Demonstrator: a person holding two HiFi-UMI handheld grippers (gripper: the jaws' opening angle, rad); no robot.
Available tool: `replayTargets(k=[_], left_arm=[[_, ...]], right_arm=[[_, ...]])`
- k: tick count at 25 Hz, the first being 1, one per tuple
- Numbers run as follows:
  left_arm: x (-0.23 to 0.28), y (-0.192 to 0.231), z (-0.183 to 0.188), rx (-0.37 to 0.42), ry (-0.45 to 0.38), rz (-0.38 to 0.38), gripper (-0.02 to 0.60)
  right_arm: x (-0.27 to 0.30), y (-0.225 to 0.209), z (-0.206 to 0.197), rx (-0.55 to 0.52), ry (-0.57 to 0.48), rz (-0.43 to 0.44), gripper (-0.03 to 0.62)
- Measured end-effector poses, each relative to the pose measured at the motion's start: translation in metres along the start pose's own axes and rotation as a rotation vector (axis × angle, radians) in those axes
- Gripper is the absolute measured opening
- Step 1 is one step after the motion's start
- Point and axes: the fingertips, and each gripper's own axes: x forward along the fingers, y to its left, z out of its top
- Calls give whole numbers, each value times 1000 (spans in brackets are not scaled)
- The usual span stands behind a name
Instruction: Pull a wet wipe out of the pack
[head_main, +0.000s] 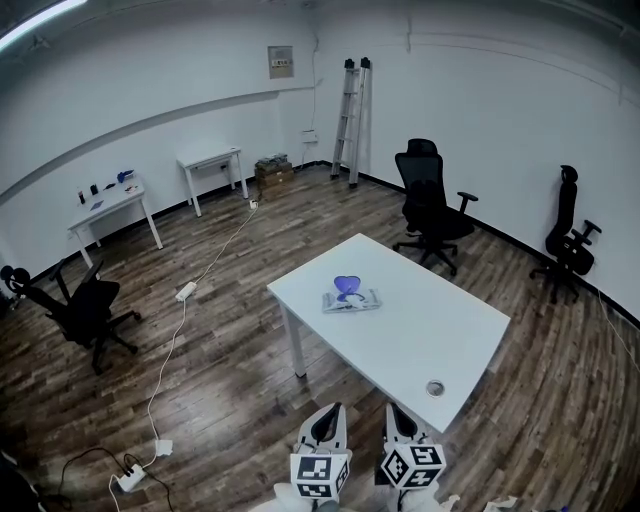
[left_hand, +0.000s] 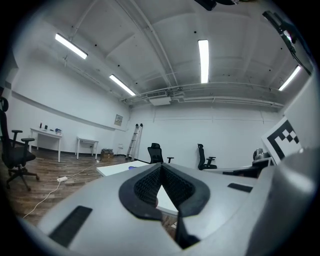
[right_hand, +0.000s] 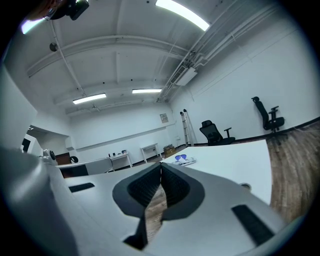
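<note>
Wood floor (head_main: 200, 380), white worktop (head_main: 440, 330) mid-room. Black office chair (head_main: 430, 205) beyond it, ladder (head_main: 350, 120) leaning on the far wall. Left tool (head_main: 331, 410) and right tool (head_main: 393, 410) sit side by side at the bottom of the head view, just off the worktop's near edge. Both tools: jaws together, nothing between them. Wet wipe pack (head_main: 351, 299) lies flat on the worktop, well apart from both tools. A purple-blue piece stands up from its top.
</note>
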Motion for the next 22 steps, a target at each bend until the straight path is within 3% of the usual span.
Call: replayTargets(k=[5, 22], left_arm=[[21, 15, 1, -7, 3, -2, -2], [95, 68, -7, -33, 21, -24, -2]], right_arm=[[26, 6, 5, 27, 2, 43, 9], [113, -3, 10, 33, 19, 15, 9]])
